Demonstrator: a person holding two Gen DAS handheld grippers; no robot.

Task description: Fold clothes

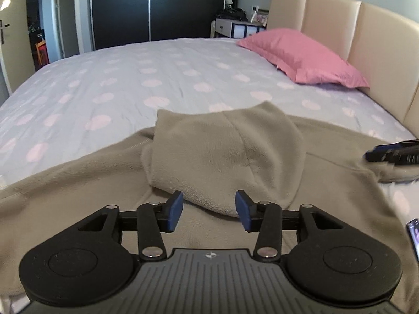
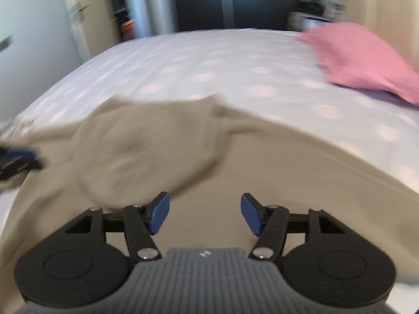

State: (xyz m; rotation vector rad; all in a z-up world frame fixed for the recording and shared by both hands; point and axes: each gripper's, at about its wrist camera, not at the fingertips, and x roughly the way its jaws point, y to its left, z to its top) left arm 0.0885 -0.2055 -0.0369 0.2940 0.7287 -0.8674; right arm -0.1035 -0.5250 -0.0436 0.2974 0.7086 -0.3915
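Beige fleece hoodie lies spread on the bed — hood folded down over the body, pink pillow at 2 o'clock by the headboard. Left hand-held gripper hovers at the hood's near edge, jaws apart and empty; right hand-held gripper is likewise apart over the body cloth, its view blurred. Progress: hood laid flat, but the garment is otherwise wide and not a compact stack — sleeves and sides look left to fold.

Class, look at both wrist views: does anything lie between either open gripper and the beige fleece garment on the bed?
Nothing visible does. The left gripper and right gripper hover open directly over the fleece garment.
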